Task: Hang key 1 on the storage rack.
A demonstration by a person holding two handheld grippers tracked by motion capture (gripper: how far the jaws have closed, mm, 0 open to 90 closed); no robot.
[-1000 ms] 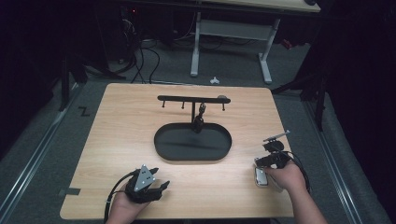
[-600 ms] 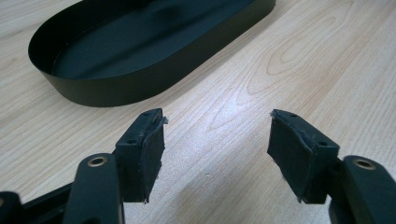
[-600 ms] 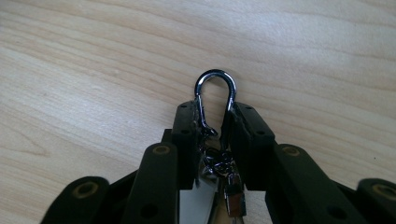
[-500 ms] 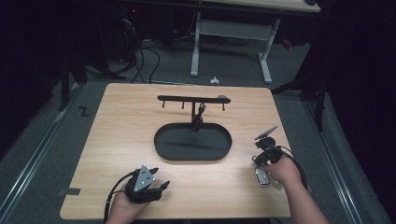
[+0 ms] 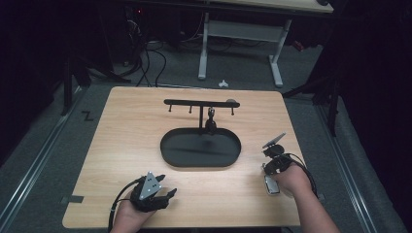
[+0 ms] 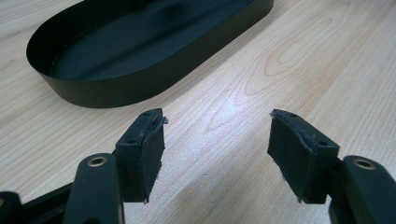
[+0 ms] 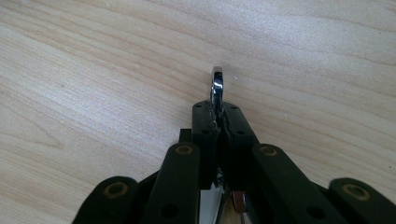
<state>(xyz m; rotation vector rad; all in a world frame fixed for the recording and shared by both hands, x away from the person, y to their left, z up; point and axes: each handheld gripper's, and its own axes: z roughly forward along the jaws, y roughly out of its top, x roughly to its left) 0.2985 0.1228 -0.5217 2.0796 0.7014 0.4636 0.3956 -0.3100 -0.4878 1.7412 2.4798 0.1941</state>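
My right gripper (image 7: 218,109) is shut on a shiny metal ring (image 7: 217,84), whose loop sticks out past the pads just above the wooden tabletop. What hangs behind the pads is mostly hidden. In the high view this gripper (image 5: 272,158) sits right of the black oval tray (image 5: 167,145), low over the table. My left gripper (image 5: 167,187) rests near the front left edge, open and empty. Its pads (image 6: 149,149) point toward the tray's wall (image 6: 140,88). Behind the tray stands a black rack (image 5: 201,103) with hooks, and a small dark item (image 5: 211,124) hangs from one.
The wooden table (image 5: 126,126) has bare room left of the tray and along the front. Beyond the far edge stand a white desk frame (image 5: 243,29) and cables on the floor (image 5: 145,53).
The right hand has shifted slightly left toward the tray, and its top plate has tilted. The left hand has stayed put.
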